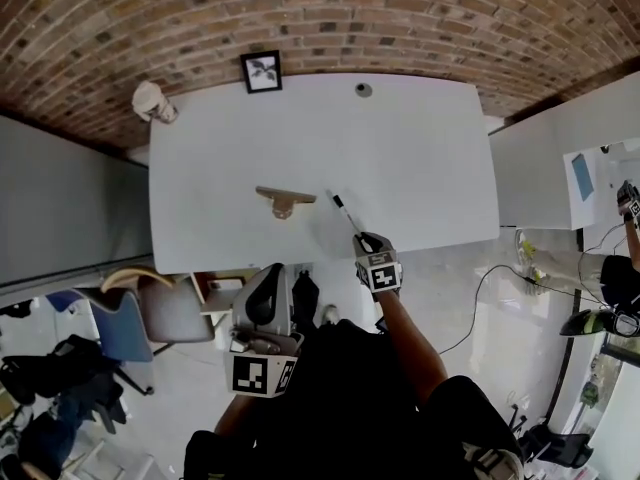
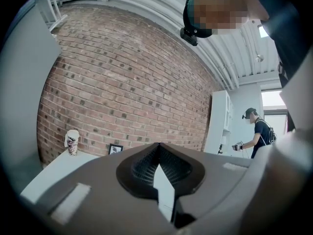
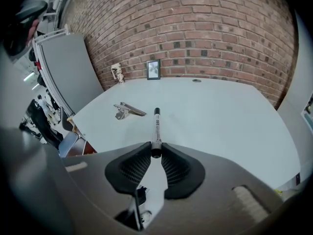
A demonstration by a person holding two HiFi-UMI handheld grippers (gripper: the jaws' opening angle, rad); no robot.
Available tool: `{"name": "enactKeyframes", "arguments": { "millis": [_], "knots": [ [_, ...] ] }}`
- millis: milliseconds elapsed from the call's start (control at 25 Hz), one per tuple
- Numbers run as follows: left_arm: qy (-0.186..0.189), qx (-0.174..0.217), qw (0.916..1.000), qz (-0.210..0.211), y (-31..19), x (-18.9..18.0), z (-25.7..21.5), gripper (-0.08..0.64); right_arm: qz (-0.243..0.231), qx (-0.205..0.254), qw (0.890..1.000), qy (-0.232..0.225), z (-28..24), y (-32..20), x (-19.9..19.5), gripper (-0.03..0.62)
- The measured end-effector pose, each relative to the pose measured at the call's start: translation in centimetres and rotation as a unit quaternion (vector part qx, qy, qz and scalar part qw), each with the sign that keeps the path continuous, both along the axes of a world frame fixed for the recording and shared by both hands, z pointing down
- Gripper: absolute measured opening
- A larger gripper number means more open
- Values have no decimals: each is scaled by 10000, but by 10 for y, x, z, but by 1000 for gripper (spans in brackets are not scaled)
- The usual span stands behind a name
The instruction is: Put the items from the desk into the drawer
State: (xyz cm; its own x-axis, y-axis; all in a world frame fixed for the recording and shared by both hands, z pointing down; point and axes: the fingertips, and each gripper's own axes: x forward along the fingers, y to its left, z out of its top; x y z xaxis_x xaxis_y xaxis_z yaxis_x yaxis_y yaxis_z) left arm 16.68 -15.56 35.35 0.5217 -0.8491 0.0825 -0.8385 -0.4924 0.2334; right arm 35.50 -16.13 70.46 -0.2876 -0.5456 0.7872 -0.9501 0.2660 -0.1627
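A black-and-white marker (image 3: 156, 124) sticks out from my right gripper (image 3: 156, 151), which is shut on its rear end; the marker hangs just above the white desk (image 3: 215, 111). In the head view this right gripper (image 1: 368, 243) is at the desk's front edge, with the marker (image 1: 343, 210) pointing away from me. A large metal clip (image 1: 285, 200) lies mid-desk, left of the marker, and shows as the clip (image 3: 126, 110) in the right gripper view. My left gripper (image 1: 278, 276) is below the front edge and points level. Its tips (image 2: 157, 146) meet with nothing between them.
A small picture frame (image 1: 261, 71) and a round grommet (image 1: 363, 89) sit at the desk's back edge by the brick wall, a paper cup (image 1: 151, 101) at the back left corner. What looks like an open brown drawer (image 1: 225, 290) shows under the front edge, by a chair (image 1: 165, 308). Another person (image 2: 257, 131) stands far right.
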Motion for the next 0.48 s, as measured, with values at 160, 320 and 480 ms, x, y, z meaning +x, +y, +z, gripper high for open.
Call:
{"name": "enactKeyframes", "arguments": {
  "millis": [160, 320, 480],
  "knots": [
    [9, 130, 9999, -55, 24, 4, -6, 20, -90, 173, 9998, -64, -12, 14, 0, 72],
    [3, 246, 9996, -142, 53, 7, -14, 20, -187, 315, 9993, -102, -25, 35, 1, 72],
    [-24, 359, 9990, -255, 92, 6, -19, 20, -309, 535, 9979, -173, -40, 60, -3, 72]
  ]
}}
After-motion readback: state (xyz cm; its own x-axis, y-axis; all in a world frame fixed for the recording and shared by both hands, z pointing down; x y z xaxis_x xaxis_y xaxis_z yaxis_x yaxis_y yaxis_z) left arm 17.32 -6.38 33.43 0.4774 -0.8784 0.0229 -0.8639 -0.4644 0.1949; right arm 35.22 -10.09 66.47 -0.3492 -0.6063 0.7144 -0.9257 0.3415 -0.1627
